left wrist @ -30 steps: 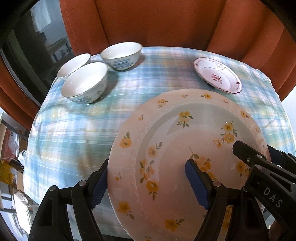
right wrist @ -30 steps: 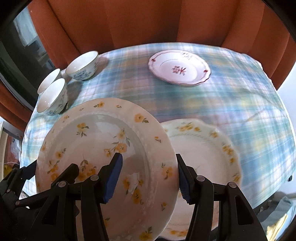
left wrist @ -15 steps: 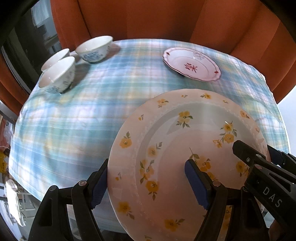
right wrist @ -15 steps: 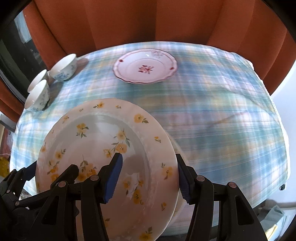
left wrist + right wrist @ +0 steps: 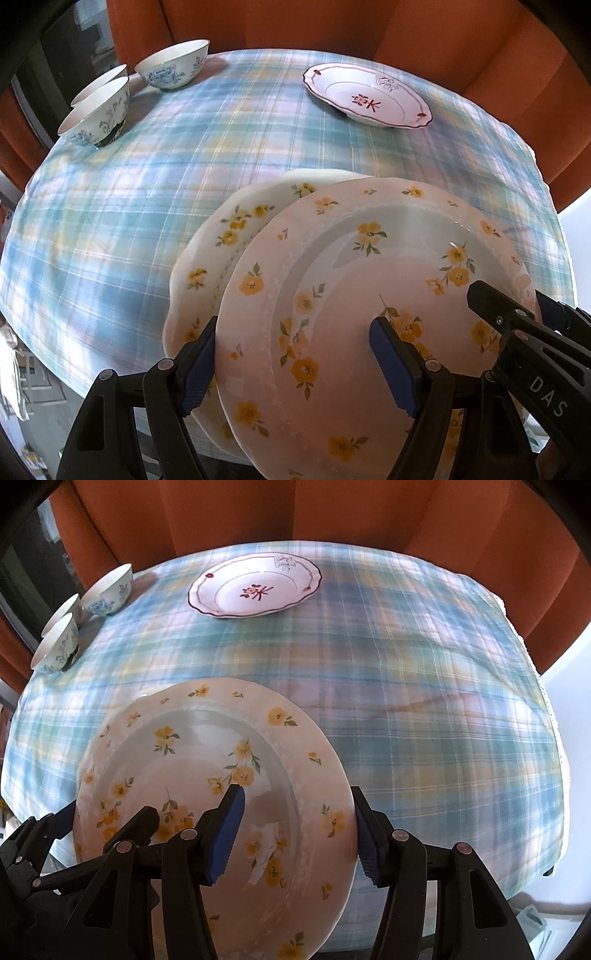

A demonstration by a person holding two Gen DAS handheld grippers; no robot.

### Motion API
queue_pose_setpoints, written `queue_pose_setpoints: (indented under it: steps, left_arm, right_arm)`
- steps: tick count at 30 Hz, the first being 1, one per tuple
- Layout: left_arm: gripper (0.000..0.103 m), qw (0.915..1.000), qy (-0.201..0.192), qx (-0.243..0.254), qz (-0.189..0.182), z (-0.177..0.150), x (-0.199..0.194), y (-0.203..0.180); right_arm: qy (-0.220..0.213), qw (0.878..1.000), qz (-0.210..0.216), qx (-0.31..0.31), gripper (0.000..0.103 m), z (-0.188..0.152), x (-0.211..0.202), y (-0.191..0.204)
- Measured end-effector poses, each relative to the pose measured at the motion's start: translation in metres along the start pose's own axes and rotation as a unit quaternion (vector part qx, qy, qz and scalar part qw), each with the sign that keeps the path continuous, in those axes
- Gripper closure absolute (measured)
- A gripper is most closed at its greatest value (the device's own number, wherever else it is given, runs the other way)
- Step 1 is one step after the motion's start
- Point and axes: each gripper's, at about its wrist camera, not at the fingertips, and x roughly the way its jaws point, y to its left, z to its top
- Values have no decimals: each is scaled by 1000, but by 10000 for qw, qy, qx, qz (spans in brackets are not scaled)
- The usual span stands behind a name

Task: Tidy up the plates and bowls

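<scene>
- Yellow-flowered plate, round so with no long axis, hangs tilted face up between both tools, over the near part of the checked tablecloth.
- Left gripper straddles its left rim and right gripper its right rim; each pinches the plate.
- Since a second ago the plate has travelled over its twin, the second flowered plate, which now peeks out below on the left; stacking looks close.
- Further off, the red-trimmed plate and three bowls wait untouched.
</scene>
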Motion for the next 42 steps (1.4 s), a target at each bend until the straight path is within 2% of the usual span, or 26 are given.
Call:
queue_pose_setpoints:
  steps: [12, 20, 23, 29, 30, 31, 42]
  left_arm:
    - [23, 9997, 129, -196, 57, -3, 14, 6]
    - [20, 9994, -18, -15, 342, -1, 15, 2]
    - [15, 9990, -31, 54, 453, 0, 16, 1]
    - [14, 9983, -50, 1, 577, 1, 12, 4]
    - [14, 9982, -78, -31, 597, 1, 11, 5]
    - [14, 9980, -109, -69, 614, 1, 9, 6]
    - [14, 9968, -148, -223, 756, -2, -5, 19]
  right_arm:
    - [163, 9997, 80, -164, 45, 2, 16, -1]
    - [187, 9997, 83, -164, 45, 1, 21, 1]
    - [150, 9996, 57, -219, 45, 0, 20, 3]
    - [162, 9996, 86, -210, 45, 0, 18, -1]
    - [138, 9997, 80, -206, 49, 0, 17, -2]
    - [103, 9997, 51, -205, 63, 0, 16, -2]
    - [291, 9988, 257, -306, 63, 2, 27, 5]
